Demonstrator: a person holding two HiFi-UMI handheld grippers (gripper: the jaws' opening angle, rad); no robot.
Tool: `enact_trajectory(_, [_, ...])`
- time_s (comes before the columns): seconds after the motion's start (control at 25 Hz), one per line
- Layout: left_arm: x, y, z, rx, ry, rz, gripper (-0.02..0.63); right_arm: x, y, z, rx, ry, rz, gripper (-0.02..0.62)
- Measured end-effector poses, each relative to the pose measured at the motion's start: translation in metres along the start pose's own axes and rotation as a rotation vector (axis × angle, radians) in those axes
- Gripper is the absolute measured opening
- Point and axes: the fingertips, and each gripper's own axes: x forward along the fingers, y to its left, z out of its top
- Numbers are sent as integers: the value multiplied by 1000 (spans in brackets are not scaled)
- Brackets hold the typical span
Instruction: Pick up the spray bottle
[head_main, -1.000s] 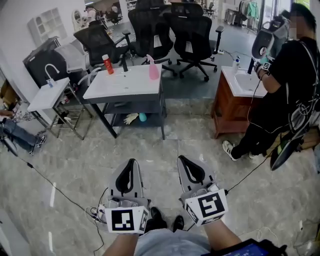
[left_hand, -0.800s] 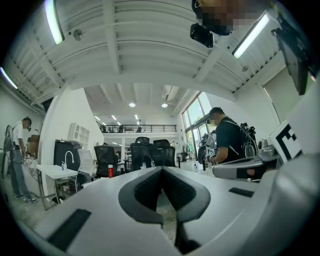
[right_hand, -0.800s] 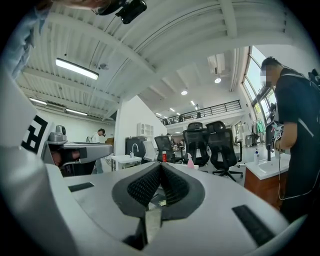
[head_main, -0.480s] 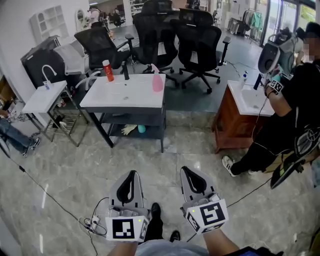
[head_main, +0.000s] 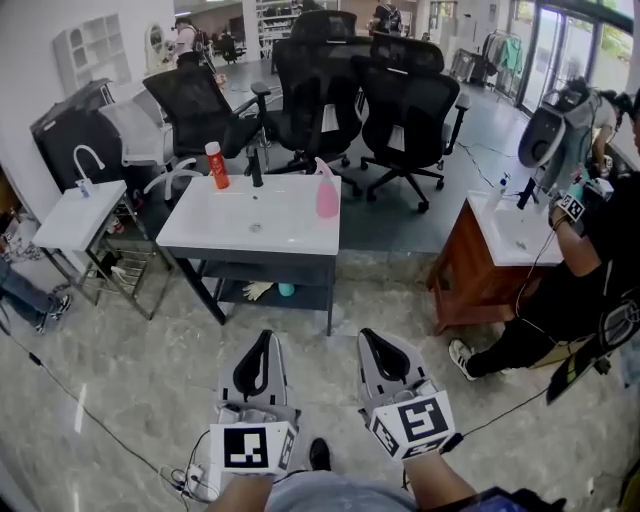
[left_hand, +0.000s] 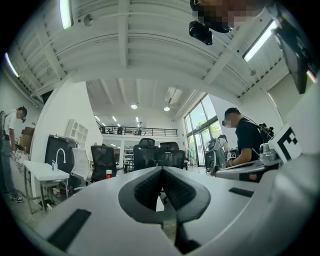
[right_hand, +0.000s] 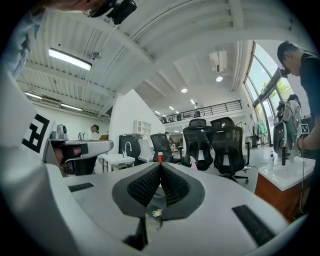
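The pink spray bottle stands upright at the right rear of a white sink counter, some way ahead of me. It also shows small in the right gripper view as a pink spray bottle just right of the jaw tips. My left gripper and right gripper are held side by side over the marble floor, well short of the counter, both shut and empty. The left gripper and right gripper point level toward the counter.
A red bottle and black faucet stand at the counter's rear left. Black office chairs crowd behind it. A small white sink stand is at left, a wooden vanity and a person in black at right. Cables cross the floor.
The sink counter and spray bottle have come closer and lower in the head view as both grippers travelled forward together. Both stay shut.
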Motion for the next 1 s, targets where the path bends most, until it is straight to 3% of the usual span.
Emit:
enact_trajectory(0.28, [52, 38, -3, -3, -26, -15, 15, 58, -11, 12, -18, -26, -18, 15])
enact_trajectory(1.0, [155, 57, -61, -34, 71, -67, 15, 143, -75, -11, 5, 33, -82, 15])
